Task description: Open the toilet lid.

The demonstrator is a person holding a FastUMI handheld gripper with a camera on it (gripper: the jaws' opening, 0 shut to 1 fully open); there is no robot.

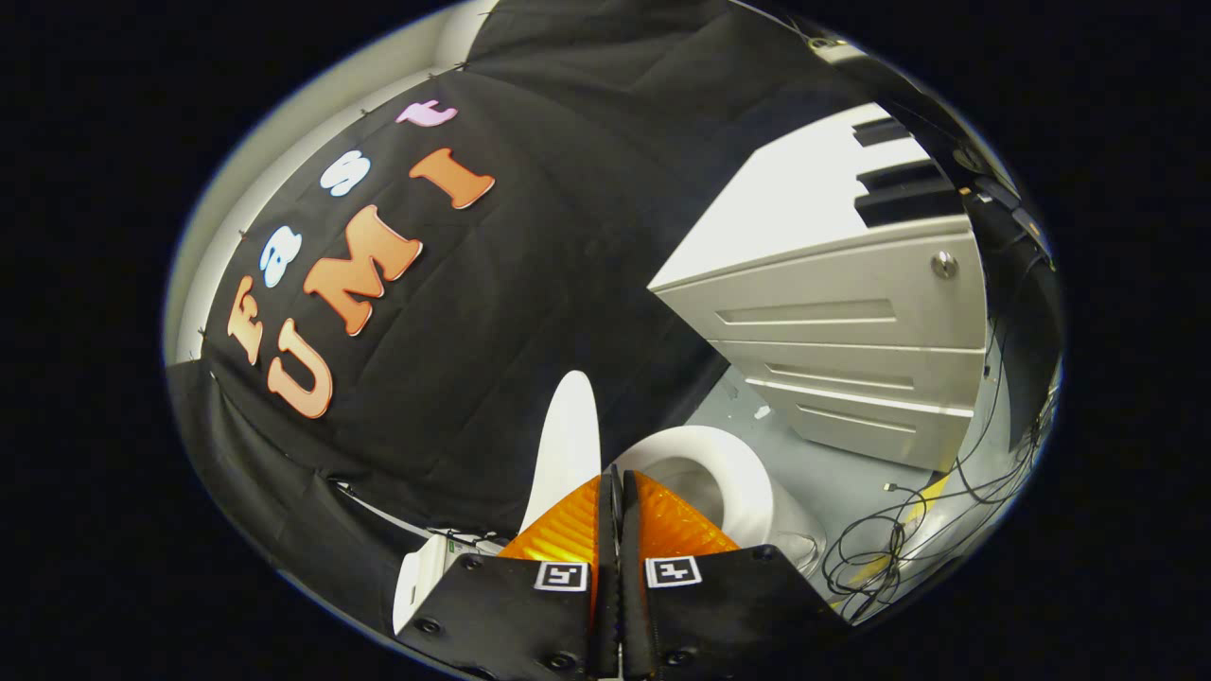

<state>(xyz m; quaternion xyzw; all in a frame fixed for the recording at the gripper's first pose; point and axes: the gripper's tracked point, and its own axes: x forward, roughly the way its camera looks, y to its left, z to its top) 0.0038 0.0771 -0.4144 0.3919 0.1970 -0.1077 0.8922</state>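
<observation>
Claw (617,482): I see its fingers pressed together, gripping nothing.
Lid (568,445): raised upright, just ahead of my fingertips, beside the open toilet seat (747,473).
Progress: I judge opening done; only withdrawal remains.

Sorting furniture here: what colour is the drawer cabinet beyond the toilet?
Pale grey-white drawer cabinet, clearest in the gripper view.

Toilet seat (747,473) partly behind hand-held gripper (617,482).
</observation>
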